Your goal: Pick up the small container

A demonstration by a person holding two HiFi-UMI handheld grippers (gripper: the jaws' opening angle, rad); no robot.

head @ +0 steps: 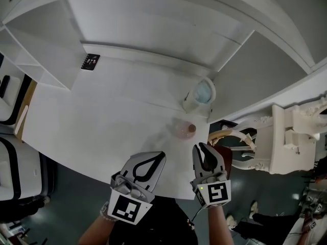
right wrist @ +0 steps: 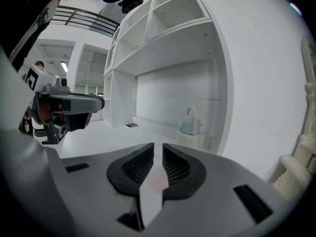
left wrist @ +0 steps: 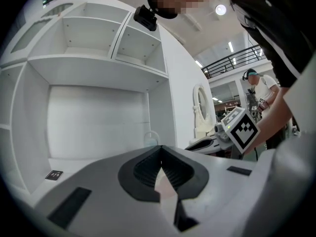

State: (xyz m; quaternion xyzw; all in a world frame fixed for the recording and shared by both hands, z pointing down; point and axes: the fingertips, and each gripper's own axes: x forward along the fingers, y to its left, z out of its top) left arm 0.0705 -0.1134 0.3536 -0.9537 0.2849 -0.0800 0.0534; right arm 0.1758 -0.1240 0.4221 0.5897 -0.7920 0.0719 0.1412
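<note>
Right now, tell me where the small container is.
In the head view, the small container sits on the right side of the desk, just ahead of the right gripper, with the jug behind it.

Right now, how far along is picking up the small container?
Done: nothing yet. The small pinkish see-through container sits untouched on the white desk. In hand: both grippers are at the desk's near edge, short of it. The left gripper has its jaws together, the right gripper has them slightly apart, and both are empty. Left: reach the container, close on it and lift.
</note>
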